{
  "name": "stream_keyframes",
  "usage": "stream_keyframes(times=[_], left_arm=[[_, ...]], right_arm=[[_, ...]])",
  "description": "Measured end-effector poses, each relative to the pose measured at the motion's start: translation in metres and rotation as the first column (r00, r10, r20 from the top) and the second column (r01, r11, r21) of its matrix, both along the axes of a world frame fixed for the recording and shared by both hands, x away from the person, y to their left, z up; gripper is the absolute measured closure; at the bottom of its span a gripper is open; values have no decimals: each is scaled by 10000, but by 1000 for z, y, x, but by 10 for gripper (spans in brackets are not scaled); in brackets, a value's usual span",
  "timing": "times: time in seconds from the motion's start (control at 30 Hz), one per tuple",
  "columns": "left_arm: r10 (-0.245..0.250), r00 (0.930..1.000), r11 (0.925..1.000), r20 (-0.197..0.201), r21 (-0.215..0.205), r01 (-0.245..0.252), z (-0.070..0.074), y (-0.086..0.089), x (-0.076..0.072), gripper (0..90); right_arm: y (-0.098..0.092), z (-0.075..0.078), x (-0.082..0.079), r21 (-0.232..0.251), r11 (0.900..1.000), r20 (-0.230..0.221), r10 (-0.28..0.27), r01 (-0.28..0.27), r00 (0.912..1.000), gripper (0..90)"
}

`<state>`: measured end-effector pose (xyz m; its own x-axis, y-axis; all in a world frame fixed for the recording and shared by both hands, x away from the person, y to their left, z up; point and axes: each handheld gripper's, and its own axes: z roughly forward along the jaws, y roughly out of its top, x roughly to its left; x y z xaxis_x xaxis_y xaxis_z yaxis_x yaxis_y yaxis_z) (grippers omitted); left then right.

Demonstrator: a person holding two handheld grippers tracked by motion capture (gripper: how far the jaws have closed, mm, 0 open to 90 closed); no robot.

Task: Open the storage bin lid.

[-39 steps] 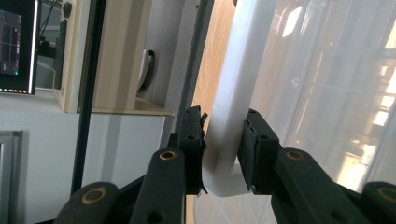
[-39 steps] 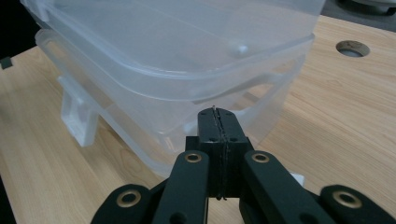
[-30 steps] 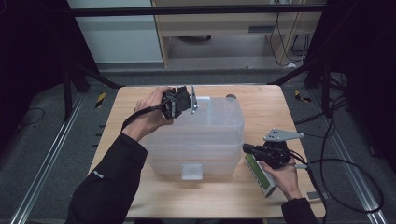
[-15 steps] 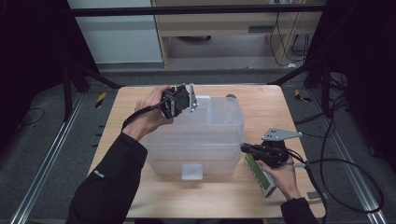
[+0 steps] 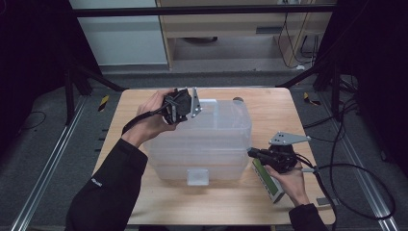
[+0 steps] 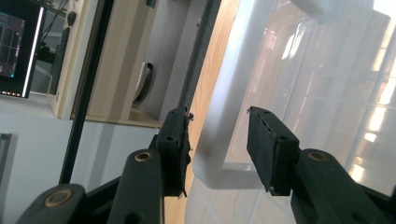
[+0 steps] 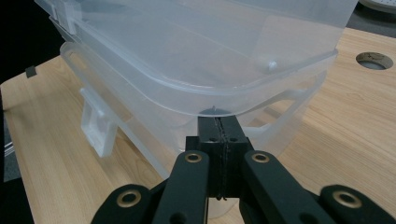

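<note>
A clear plastic storage box [image 5: 202, 149] with a clear lid [image 5: 226, 122] stands in the middle of the wooden table [image 5: 269, 103]. My left gripper [image 5: 191, 111] is at the box's far left corner. In the left gripper view its jaws [image 6: 217, 126] stand apart on either side of the lid's white rim [image 6: 219, 116]; they have just been opening, and the pads do not press on the rim. My right gripper [image 5: 251, 152] is shut at the box's right side. Its closed tips [image 7: 218, 123] sit just under the lid's edge [image 7: 261, 88], above the base's rim.
A white latch [image 5: 198, 177] hangs on the box's near side, also seen as the latch [image 7: 95, 123] in the right gripper view. A green and white flat block [image 5: 270, 183] lies under the right hand. A round hole [image 7: 373, 59] is in the tabletop behind the box.
In the high view neither hand nor the box has visibly shifted.
</note>
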<state>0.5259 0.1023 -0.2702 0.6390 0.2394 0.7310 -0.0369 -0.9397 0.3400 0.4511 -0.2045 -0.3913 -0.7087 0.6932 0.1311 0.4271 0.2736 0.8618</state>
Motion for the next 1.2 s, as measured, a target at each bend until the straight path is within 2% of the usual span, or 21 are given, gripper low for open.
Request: stream_keyframes(times=[0.17,0.37,0.43,0.53,0.63,0.7,0.73,0.83,0.93,1.0,1.13,1.2], left_arm=[[45,9999,9998,121,-203,-42,7,9,-8,569],[363,9993,9970,115,-691,-355,12,25,-15,558],[557,9984,9934,84,-1011,-546,13,33,-16,557],[952,9953,9885,168,-1194,-925,14,46,-17,559],[1323,9911,9793,149,-1565,-1284,15,59,-18,565],[1527,9883,9694,59,-1955,-1486,15,67,-19,574],[1629,9866,9614,39,-2252,-1578,14,71,-19,580],[1962,9805,9425,-131,-2733,-1922,12,82,-21,592],[2318,9723,9195,-285,-3199,-2286,8,93,-21,605],[2507,9671,8978,-432,-3632,-2490,6,100,-22,616],[2747,9598,8636,-578,-4241,-2727,-2,112,-23,635],[2961,9531,8477,-617,-4428,-2920,-7,117,-24,637]], right_arm=[[0,0,1,-43,10000,-57,6,-6,10000,900],[0,0,1,-43,10000,-25,-13,13,10000,900],[0,0,1,-54,10000,-41,-11,11,10000,900],[0,0,1,-51,10000,-44,-10,10,10000,900],[0,0,1,-66,10000,-29,-32,32,10000,900],[1,0,1,-76,10000,-44,-35,35,10000,900],[1,0,1,-84,10000,-15,-42,42,10000,900],[1,0,1,-87,10000,-44,-36,35,10000,900],[1,0,1,-102,9999,-41,-20,20,10000,900],[1,0,1,-111,9999,-44,-22,21,10000,900],[1,0,1,-130,9999,-37,-33,32,10000,900],[1,0,1,-127,9999,-38,-26,25,10000,900]])
